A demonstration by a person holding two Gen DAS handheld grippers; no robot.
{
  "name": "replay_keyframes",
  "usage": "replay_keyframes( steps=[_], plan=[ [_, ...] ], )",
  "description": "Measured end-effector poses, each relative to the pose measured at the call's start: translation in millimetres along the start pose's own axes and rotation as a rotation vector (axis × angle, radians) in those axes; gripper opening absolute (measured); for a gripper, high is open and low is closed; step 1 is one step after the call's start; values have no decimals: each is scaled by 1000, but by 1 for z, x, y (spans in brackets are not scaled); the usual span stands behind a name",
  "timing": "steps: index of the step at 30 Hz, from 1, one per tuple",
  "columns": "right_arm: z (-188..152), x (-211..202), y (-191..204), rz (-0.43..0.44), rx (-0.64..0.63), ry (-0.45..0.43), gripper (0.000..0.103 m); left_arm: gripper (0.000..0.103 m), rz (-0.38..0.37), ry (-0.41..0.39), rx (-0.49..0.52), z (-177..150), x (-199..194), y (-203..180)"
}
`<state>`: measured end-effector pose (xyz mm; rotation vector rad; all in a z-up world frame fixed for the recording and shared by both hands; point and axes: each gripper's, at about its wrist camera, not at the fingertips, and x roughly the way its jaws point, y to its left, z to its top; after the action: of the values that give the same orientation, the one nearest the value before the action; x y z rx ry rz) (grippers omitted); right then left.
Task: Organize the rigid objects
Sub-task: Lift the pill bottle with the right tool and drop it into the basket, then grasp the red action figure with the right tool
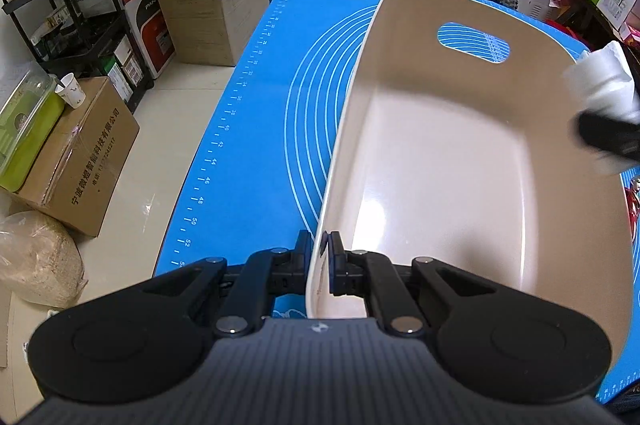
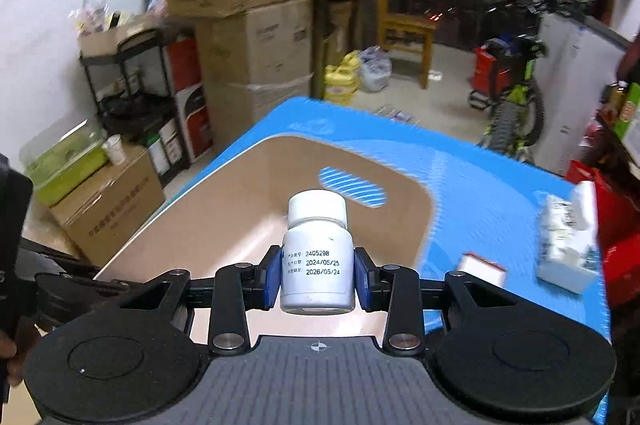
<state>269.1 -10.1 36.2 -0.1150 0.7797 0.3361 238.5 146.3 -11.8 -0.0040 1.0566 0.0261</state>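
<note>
Right hand-held gripper (image 2: 318,277) clamps a white bottle (image 2: 317,257) — left hand-held gripper (image 1: 319,261) pinches the basin (image 1: 440,153) wall.

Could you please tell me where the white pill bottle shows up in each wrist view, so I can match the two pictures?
Left wrist view: the white pill bottle is at the right edge, blurred, above the basket's right rim.
Right wrist view: it sits centre frame, upright between the right tool's blue pads.
Shared landmark: the beige basket's oval handle slot, through which the blue mat shows.

White bottle (image 2: 317,257), beige bin (image 1: 460,161), blue mat (image 1: 256,129)
</note>
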Motion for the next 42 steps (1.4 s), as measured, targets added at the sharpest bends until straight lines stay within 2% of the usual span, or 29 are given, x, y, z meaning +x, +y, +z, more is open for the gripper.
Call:
replay_keyframes(
  steps=[10, 19, 21, 24, 26, 30, 34, 37, 42],
  plan=[
    [-8, 76, 46, 6, -74, 222, 44, 10, 8, -2, 8, -1, 0, -2],
    [-23, 101, 56, -30, -99, 379, 44, 10, 9, -2, 9, -2, 1, -2],
    [-23, 103, 57, -36, -106, 399, 48, 10, 8, -2, 9, -2, 2, -2],
    [-21, 102, 58, -28, -112, 383, 56, 10, 7, -1, 6, -2, 2, -2],
    [-20, 96, 56, -27, -110, 366, 66, 10, 3, 1, 2, -2, 2, -1],
    [-11, 79, 46, -12, -70, 309, 69, 10, 3, 2, 3, -1, 2, -1],
    [1, 49, 31, -1, -41, 228, 78, 10, 3, 2, 2, -1, 1, -1],
    [6, 27, 14, -20, -32, 176, 80, 11, 4, 2, 2, -1, 1, -1],
    [7, -12, -31, -80, 66, 93, 83, 11, 3, 2, 3, -1, 1, -1]
  ],
)
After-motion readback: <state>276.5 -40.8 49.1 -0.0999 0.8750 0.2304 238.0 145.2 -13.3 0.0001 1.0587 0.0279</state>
